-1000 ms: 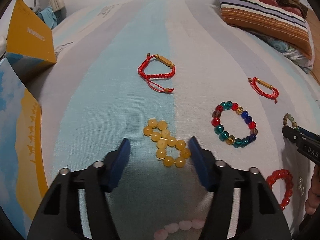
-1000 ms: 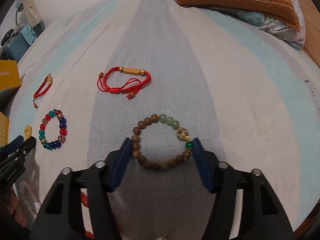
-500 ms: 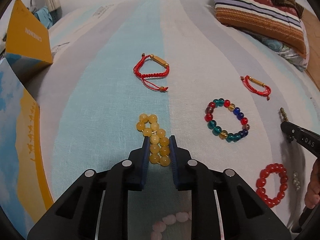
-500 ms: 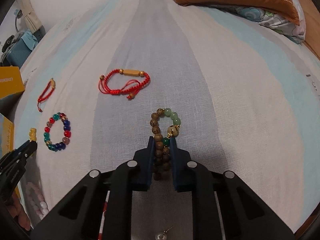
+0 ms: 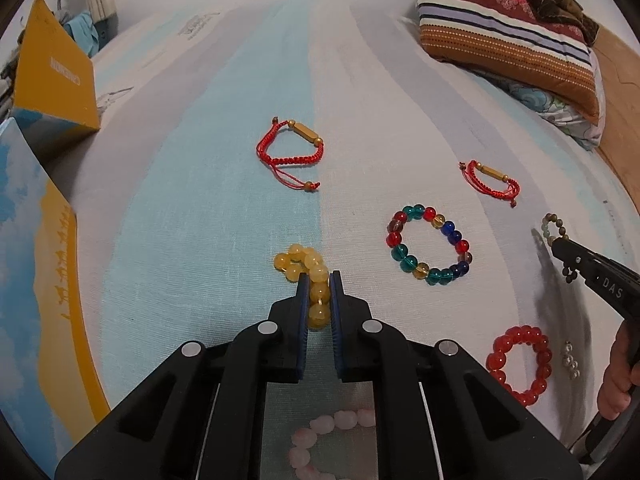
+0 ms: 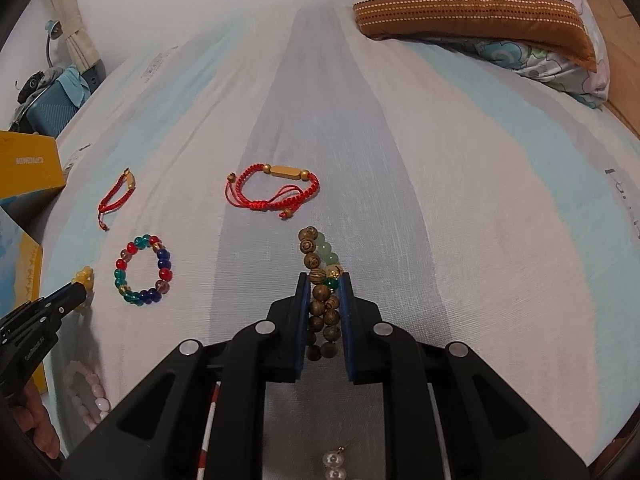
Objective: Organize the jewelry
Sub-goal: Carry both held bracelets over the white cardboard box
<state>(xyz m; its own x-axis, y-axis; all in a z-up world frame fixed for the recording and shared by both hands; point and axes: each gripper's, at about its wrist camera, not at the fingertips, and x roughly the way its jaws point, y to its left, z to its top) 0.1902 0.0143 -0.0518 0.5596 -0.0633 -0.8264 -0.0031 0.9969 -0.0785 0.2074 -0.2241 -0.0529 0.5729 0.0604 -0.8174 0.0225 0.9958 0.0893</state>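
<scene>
My left gripper (image 5: 319,278) is shut on a yellow bead bracelet (image 5: 305,263), squeezed flat between the pads over the striped bedsheet. My right gripper (image 6: 324,280) is shut on a brown wooden bead bracelet (image 6: 316,258) with green beads, its loop sticking out past the fingertips. In the left wrist view the right gripper (image 5: 560,246) shows at the right edge with that bracelet. In the right wrist view the left gripper (image 6: 78,290) shows at the left edge with the yellow beads (image 6: 84,276).
On the sheet lie a multicolour bead bracelet (image 5: 428,244), two red cord bracelets (image 5: 290,152) (image 5: 490,180), a red bead bracelet (image 5: 520,364), a pink bead bracelet (image 5: 332,436) and pearl earrings (image 6: 334,466). Yellow boxes (image 5: 52,80) stand left; pillows (image 5: 508,36) far right.
Both grippers went from open around their bracelets to shut on them, squeezing each loop flat. Both now seem slightly raised, with the bracelets held.
</scene>
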